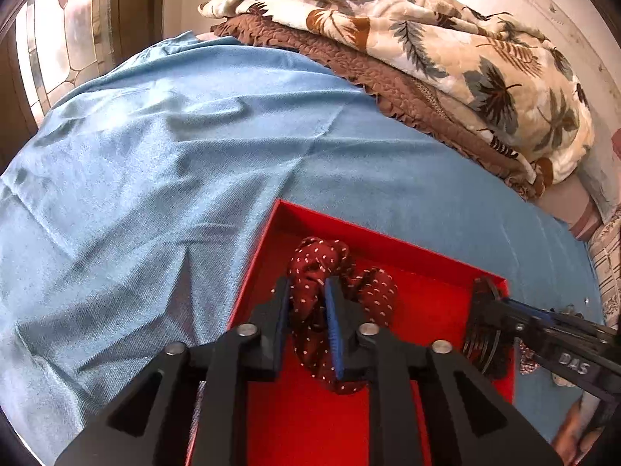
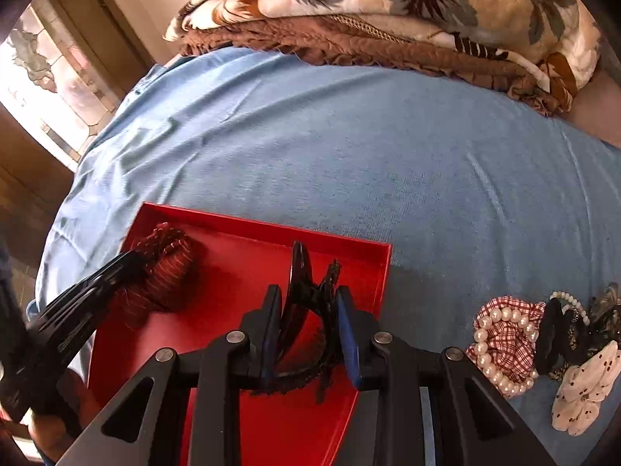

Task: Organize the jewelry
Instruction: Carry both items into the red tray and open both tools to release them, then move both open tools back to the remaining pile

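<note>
Two grippers work over one red tray (image 1: pixel 438 310) that rests on a blue bedsheet (image 1: pixel 155 178).

Left gripper (image 1: pixel 308 303): the jaws are pressed onto a dark red scrunchie with white dots (image 1: pixel 341 303). One fold of the fabric sits between the blue pads (image 1: pixel 333 322); the rest bulges ahead of the fingertips and to their right, and one loop hangs below them. The scrunchie is inside the tray, at its far left part. Whether it touches the tray floor cannot be told.

Right gripper (image 2: pixel 308 303): the jaws pinch a black hair clip with a lace bow (image 2: pixel 306 310). The curved glossy clip body lies against the left finger, and the lace edge stands against the right blue pad (image 2: pixel 347 334). The clip is over the right part of the tray (image 2: pixel 233 272), just inside the near right wall.

In the right wrist view, the left gripper (image 2: pixel 128 268) enters from the left with the red scrunchie (image 2: pixel 167 268) at its tip.

To the right of the right gripper, outside the tray, a group lies on the sheet (image 2: pixel 349 147):
- a red checked scrunchie (image 2: pixel 504 334) with a pearl bracelet (image 2: pixel 493 345) over it;
- a black hair claw (image 2: pixel 555 334);
- a white dotted bow (image 2: pixel 586 392).

Ahead of both grippers, a leaf-print blanket (image 1: pixel 446 39) is heaped over a brown quilt (image 1: pixel 388 77).
</note>
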The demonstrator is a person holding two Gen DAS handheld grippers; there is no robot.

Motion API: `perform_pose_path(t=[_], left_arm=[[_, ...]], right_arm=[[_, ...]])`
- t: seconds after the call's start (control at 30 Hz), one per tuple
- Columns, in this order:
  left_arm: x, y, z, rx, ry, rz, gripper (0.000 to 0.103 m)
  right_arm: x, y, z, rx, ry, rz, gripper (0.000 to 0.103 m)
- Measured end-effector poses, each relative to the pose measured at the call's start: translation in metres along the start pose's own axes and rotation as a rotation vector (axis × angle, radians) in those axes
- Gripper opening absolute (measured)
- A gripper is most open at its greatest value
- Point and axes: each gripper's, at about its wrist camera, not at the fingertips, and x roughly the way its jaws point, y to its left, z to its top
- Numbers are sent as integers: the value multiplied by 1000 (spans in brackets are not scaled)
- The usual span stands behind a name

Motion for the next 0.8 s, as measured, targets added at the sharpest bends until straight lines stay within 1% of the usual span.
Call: perform_pose_path(t=[0.07,0.1,0.13,0.17,0.2,0.23,0.3,0.4,0.5,0.6,0.7,0.8], left_arm=[[-5,-1,-1,2,-21,-7,43],[-8,-2,-1,2,-33,-11,48],[-11,-2,-2,3,-45,-16,53],[-13,-2,-2,3,-51,-19,55],[-16,-3,-2,5,-58,-25,56],[-18,-4,-4,10,-63,-33,58],[-23,-5,-7,23,-72,-36,60],[-28,-9,-14,44,-87,-14,61],[-33,-12,-21,57,-97,-3,61],[-38,-16,-28,68,-111,12,61],[-44,-23,-39,83,-124,32,61],[-53,-33,-52,102,-144,34,61]], right_arm=[[3,1,0,10,1,-3,31],[2,0,0,15,-3,-14,33],[1,1,0,17,-7,-23,44],[-1,2,1,16,-15,-29,50],[-4,3,1,12,-30,-33,61],[-12,4,1,5,-51,-40,66],[-24,6,1,-11,-72,-48,67],[-49,1,-8,-38,-108,-71,72],[-73,-14,-24,-48,-137,-106,74],[-97,-40,-46,-21,-156,-128,74],[-124,-75,-75,30,-188,-158,74],[-145,-112,-106,83,-214,-194,74]])
